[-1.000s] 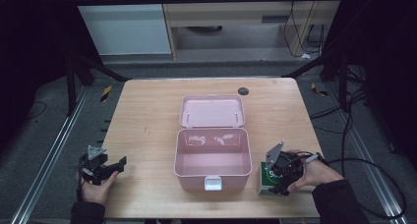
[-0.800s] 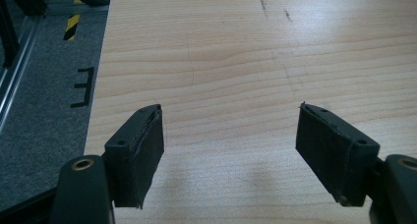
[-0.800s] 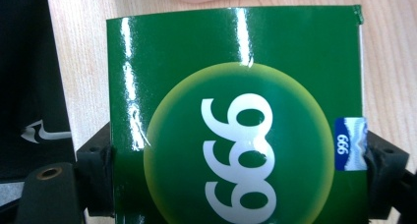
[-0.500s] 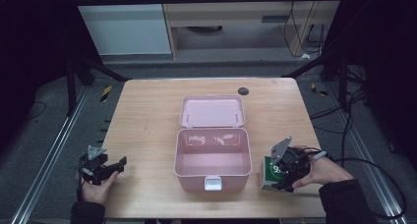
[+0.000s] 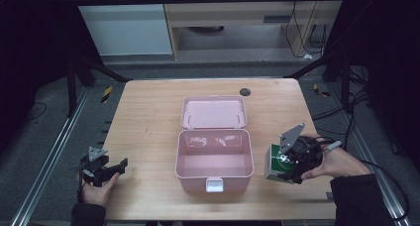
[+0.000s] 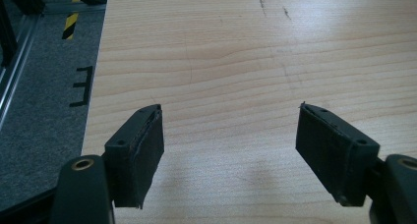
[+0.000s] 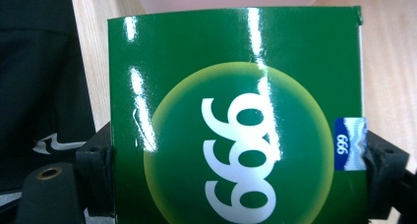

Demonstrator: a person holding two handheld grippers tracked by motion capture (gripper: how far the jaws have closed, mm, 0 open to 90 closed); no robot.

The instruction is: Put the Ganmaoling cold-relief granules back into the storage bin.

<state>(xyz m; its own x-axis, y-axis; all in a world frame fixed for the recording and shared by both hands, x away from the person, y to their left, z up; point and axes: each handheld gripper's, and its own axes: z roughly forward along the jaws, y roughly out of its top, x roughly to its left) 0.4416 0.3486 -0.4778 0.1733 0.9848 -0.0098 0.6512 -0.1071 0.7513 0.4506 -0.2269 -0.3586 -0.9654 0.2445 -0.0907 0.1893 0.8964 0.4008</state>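
Wood counter (image 5: pixel 148 117) carries the pink box (image 5: pixel 214 161), lid back to take cargo; right gripper (image 5: pixel 292 165) is clamped on the green carton (image 5: pixel 273 162) just beside it, left gripper (image 5: pixel 110 170) parked wide, empty.

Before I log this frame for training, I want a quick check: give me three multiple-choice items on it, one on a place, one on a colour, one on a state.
1. Where is the green box?
A. inside the pink case
B. right of the pink case, in the right gripper
C. by the left gripper

2. What colour is the case's lid?
A. pink
B. blue
C. white

3. How does the left gripper stand?
A. shut on the box
B. shut on nothing
C. open, over bare table

Answers: 1 B, the box sits between the right gripper's jaws beside the case. 2 A, the lid lying open matches the pink body. 3 C, its jaws stand wide apart with only wood between them.
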